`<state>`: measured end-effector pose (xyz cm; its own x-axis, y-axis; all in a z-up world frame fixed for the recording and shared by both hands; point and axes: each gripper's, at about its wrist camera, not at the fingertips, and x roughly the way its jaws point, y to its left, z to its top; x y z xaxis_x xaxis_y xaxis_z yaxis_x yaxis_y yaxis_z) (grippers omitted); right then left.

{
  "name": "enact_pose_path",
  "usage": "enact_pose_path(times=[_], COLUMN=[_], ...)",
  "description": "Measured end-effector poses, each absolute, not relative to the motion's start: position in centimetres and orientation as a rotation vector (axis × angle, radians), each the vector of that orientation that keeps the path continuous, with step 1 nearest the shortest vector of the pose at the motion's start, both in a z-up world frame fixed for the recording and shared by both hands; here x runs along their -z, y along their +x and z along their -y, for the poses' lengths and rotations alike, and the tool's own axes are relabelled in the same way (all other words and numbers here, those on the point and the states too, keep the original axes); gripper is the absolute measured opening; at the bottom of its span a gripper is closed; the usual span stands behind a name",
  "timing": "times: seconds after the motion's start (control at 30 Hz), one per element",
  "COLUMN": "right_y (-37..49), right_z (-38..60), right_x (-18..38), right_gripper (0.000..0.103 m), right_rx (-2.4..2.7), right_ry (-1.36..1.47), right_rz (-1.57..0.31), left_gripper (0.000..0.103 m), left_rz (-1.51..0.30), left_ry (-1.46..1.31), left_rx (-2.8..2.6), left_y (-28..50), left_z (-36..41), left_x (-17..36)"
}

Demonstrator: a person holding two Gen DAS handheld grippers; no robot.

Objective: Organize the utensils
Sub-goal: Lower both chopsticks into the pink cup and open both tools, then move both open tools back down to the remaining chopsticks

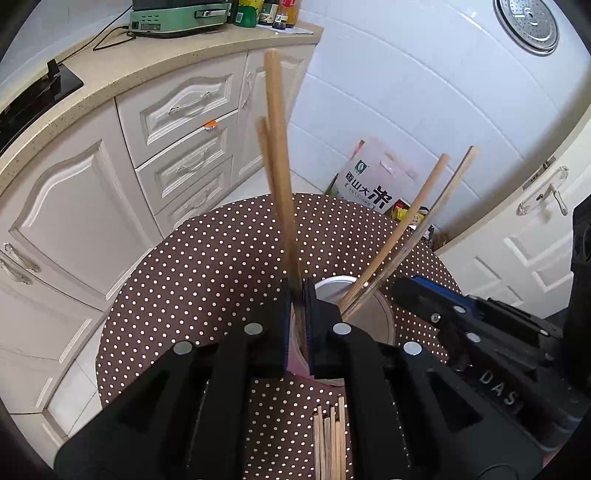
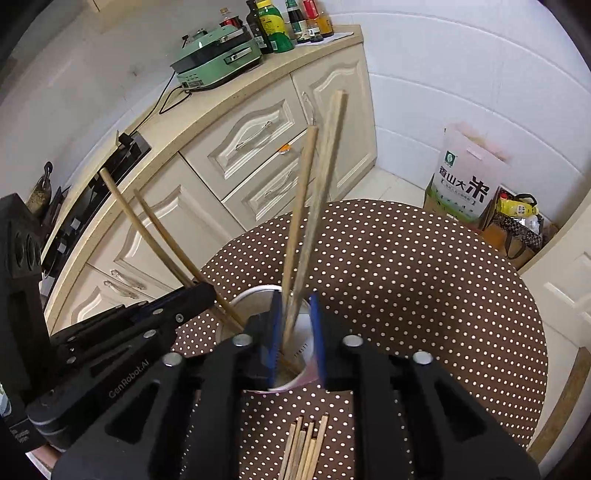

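A white cup point(image 1: 373, 317) stands on the round table with the brown dotted cloth point(image 1: 203, 277). My left gripper point(image 1: 297, 295) is shut on a pair of wooden chopsticks point(image 1: 280, 166) that stand nearly upright at the cup's left rim. In the right wrist view my right gripper point(image 2: 295, 299) hangs over the cup point(image 2: 255, 293) with its blue pads apart. A second pair of chopsticks point(image 2: 306, 206) stands loose between them, lower ends in the cup. Several more chopsticks point(image 2: 303, 450) lie on the cloth in front of the cup.
Cream kitchen cabinets point(image 1: 74, 206) with a counter run along the left. A green appliance point(image 2: 218, 59) and bottles point(image 2: 273, 26) stand on the counter, and a black hob point(image 2: 92, 206) is set into it. A rice bag point(image 1: 369, 184) leans on the tiled wall. A white door point(image 1: 535, 240) is at right.
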<state>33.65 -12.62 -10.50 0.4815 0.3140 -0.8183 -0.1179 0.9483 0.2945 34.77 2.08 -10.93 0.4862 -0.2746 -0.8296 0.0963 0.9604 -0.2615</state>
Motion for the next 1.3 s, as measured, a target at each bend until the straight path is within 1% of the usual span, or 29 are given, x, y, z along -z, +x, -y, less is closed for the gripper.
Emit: enact_pose_path(times=[0.03,0.07,0.13,0.17,0.2,0.23,0.33,0.9,1.3], right_y=[33.5,33.4,33.1,33.0,32.8,32.6,32.0,28.3,25.2], right_z=[12.7,12.8,13.3,13.5,13.8,14.1,14.7,17.6,17.9], right_x=[10.4,10.4,10.2,10.1,10.0,9.9,9.6,9.7,11.5], right_gripper=[0.029,0.032,0.044,0.046,0.048,0.052,0.058,0.058,0.059], right_rx=[-0.261,-0.255,-0.251,-0.25,-0.246,-0.236,-0.215,-0.167,-0.145], right_ry=[0.207,0.206,0.225,0.235,0.243,0.244,0.24,0.252,0.233], right_rz=[-1.035,-1.032,-1.03,-1.031,-1.028,-1.024,-1.013,-1.018,-1.074], left_gripper=[0.009,0.011,0.025,0.047,0.057,0.057,0.057,0.057,0.058], left_rz=[-1.044,-1.047,-1.055,-1.052,-1.038,-1.013,-1.009,-1.001,-1.039], left_ry=[-0.178,-0.172,-0.156,-0.152,-0.148,-0.145,-0.139,-0.121,-0.111], left_rx=[0.229,0.229,0.214,0.205,0.191,0.177,0.17,0.15,0.119], left_y=[34.7,34.6,34.3,34.2,34.0,33.7,33.2,29.9,26.3], left_z=[-2.0,-2.0,-1.9,-1.9,-2.0,-2.2,-2.4,-3.2,-3.9], left_x=[10.9,10.9,10.9,10.9,10.7,10.4,10.2,9.8,11.3])
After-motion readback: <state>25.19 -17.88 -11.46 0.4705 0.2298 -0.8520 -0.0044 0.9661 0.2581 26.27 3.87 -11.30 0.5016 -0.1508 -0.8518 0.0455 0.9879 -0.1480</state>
